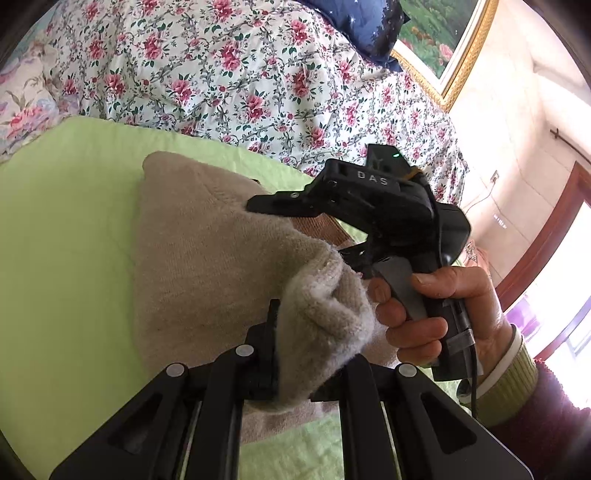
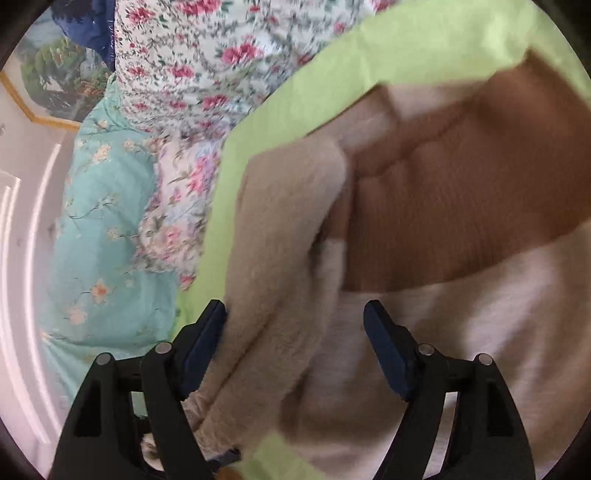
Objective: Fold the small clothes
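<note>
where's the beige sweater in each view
Left wrist: the beige sweater fills the centre, a bunched fold pinched in the shut left claw.
Right wrist: sweater runs centre to lower right, between the open right claw.
Shared landmark: green sheet.

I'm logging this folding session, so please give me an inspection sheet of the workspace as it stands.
Surface: green sheet on a bed, bare around the garment.
Job's things: beige sweater lying on the sheet, one bunched edge lifted; brown panel showing in the right wrist view.
Clutter: nothing seen.
Grippers: left claw shut on the sweater's bunched edge; right claw open, fabric between its fingers, pads not pressing. A hand holds the right claw's grip.
Cables: black cable hanging from that grip.
Surroundings: floral quilt, blue pillow, framed picture, teal quilt.
</note>
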